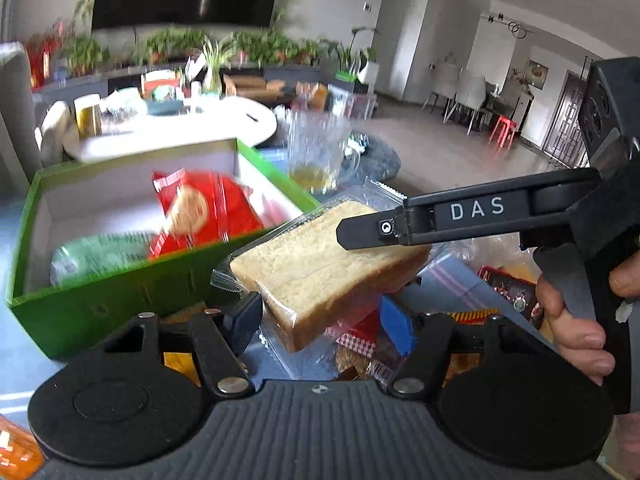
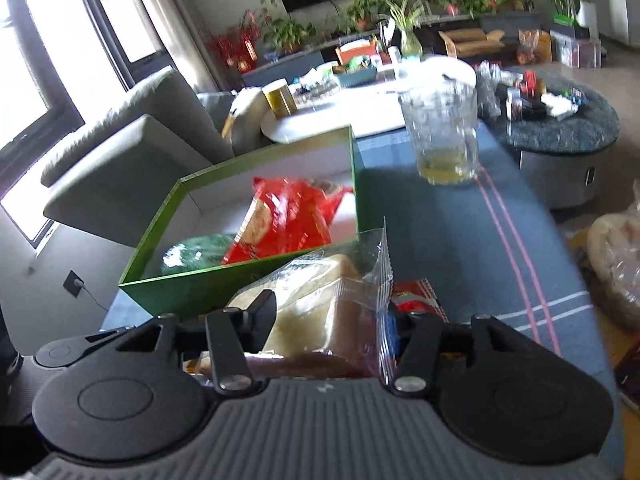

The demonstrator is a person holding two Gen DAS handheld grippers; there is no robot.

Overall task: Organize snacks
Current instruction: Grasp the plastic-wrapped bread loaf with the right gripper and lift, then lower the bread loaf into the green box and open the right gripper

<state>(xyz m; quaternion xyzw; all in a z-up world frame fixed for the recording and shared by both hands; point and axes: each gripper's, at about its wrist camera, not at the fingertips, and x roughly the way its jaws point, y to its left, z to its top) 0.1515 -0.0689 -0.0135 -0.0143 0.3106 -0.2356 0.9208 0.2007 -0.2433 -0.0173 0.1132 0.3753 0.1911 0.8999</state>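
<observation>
Both hand-held grippers closed on wrapped bread slice: left, right. Light, soft, crushable; film slippery. Grip opposite edges gently, carry to green box.

Between our matt black plastic jaws we see porous bread in glossy clear film, beyond them a smooth green cardboard box and a ribbed glass cup.

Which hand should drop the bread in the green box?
Probably left. The left fingers hold the bread right beside the box; the right fingers reach over from the far side.
</observation>
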